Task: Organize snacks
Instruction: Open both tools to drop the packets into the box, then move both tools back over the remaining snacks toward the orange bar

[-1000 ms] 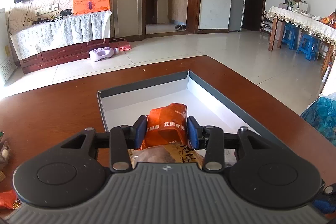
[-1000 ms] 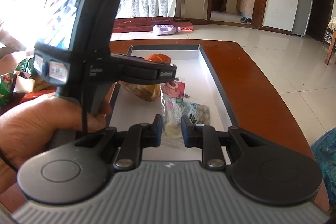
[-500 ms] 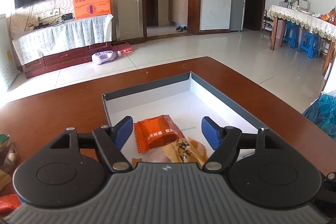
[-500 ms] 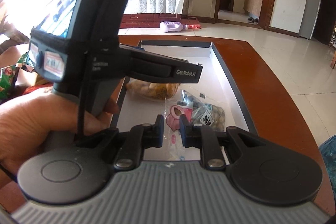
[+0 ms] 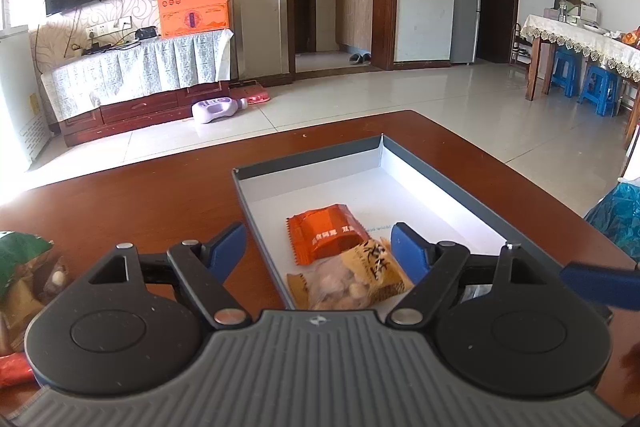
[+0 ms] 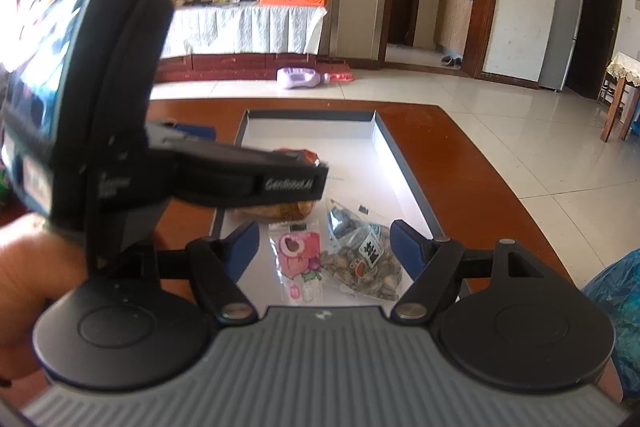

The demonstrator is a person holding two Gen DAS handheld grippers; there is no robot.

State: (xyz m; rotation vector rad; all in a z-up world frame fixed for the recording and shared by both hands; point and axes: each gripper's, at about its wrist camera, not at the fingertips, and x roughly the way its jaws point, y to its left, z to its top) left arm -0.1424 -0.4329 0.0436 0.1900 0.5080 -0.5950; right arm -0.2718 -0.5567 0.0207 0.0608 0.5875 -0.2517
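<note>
- Now the left gripper (image 5: pixel 318 247) hangs over the near end of the box (image 5: pixel 440 187), its jaws opening with nothing pressed between the blue pads; the left pad sits outside the box wall over the table (image 5: pixel 140 203), the right pad inside the box.
- Lying flat on the white floor of the box between those pads is an orange snack packet (image 5: pixel 326 233), free of both fingers.
- Just in front of it, touching or overlapping its near edge, lies a clear-and-yellow bag of nuts (image 5: pixel 352 281), partly hidden by the gripper body.
- Over at the right wrist view, the right gripper (image 6: pixel 324 247) is also opening, its pads apart and pinching nothing.
- Between its pads, on the box floor, lie a small pink packet (image 6: pixel 300 259) and, just beside it on the right, a clear bag of seeds (image 6: pixel 364 263); neither is touched by the pads.
- Beyond them a brownish bag (image 6: pixel 280 209) lies mostly hidden under the left gripper's handle, which crosses this view, blurred, with a hand (image 6: pixel 28 283) around its grip.
- At the left edge of the left wrist view, loose snacks (image 5: pixel 24 275) lie on the table outside the box, among them a green wrapper and a red one; details are hard to tell.
- A blue plastic bag (image 6: pixel 616 291) shows at the right, off the table edge.
</note>
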